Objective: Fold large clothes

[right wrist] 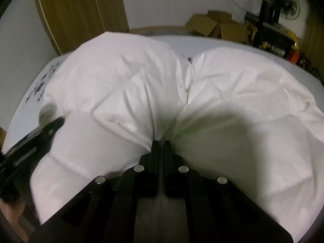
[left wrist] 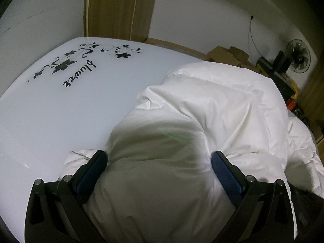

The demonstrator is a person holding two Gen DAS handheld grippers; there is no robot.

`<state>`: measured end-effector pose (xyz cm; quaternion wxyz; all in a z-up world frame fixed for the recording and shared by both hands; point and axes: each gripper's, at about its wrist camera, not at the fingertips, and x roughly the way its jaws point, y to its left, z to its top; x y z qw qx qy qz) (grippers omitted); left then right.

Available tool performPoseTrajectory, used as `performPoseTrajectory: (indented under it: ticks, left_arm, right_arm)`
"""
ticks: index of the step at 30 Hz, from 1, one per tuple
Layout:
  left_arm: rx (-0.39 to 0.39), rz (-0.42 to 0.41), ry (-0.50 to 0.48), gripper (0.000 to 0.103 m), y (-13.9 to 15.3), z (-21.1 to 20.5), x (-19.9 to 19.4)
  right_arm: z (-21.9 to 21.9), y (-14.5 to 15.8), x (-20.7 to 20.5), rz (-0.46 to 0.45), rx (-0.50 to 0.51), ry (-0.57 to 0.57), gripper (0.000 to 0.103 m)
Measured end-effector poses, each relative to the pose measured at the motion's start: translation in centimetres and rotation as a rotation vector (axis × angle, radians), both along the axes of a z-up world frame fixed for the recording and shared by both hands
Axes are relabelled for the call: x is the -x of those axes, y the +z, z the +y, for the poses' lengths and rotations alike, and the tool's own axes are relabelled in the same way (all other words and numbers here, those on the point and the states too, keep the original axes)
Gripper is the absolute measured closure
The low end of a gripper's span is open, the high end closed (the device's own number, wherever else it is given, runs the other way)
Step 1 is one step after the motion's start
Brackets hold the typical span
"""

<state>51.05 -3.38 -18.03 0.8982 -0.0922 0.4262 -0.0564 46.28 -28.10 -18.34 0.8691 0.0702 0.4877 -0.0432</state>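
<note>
a big white padded jacket (left wrist: 202, 121) lies in a puffy heap on the white worktop (left wrist: 50, 111), bunched toward the near and right side, with the bare part of the top stretching away to the left. a black flower print (left wrist: 66, 64) with a written word decorates that bare part.

the left gripper (left wrist: 159, 160) has its jaws standing wide apart, one blue-lined finger on either side of a rounded bulge of the jacket; the fabric swells between them, and whether the pads press on it cannot be told. in the right wrist view the left gripper (right wrist: 58, 121) shows at the left edge, blurred, against the jacket's side.

the right gripper (right wrist: 161, 141) has its jaws drawn together, pinching a gather of jacket fabric at the tips; creases fan out from that spot, and two padded lobes rise to either side of a central fold.

behind the worktop stand a wooden panel (left wrist: 119, 8), cardboard boxes (right wrist: 214, 24) and a fan (left wrist: 297, 55) against the white wall.
</note>
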Motion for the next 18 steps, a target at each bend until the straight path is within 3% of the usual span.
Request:
performPoseTrajectory:
  ticks: [7,9,12,15,18]
  left_arm:
    - [0.004,-0.001,0.0,0.0,0.0,0.0,0.0]
    - [0.01,-0.004,0.0,0.0,0.0,0.1,0.0]
    - [0.014,-0.003,0.0,0.0,0.0,0.1,0.0]
    - [0.01,0.0,0.001,0.0,0.0,0.2,-0.2]
    - [0.006,0.001,0.0,0.0,-0.1,0.2,-0.2]
  right_arm:
    - [0.9,3.2,7.8,0.008,-0.113,0.038,0.098]
    - [1.3,1.2,9.1,0.021,-0.11,0.037,0.098]
    - [1.7,-0.3,9.5,-0.044,-0.078,0.045,0.099]
    - [0.4,1.2,10.5,0.039,-0.254,-0.022,0.097]
    - [2.1,1.8,13.5,0.079,-0.204,0.009,0.097]
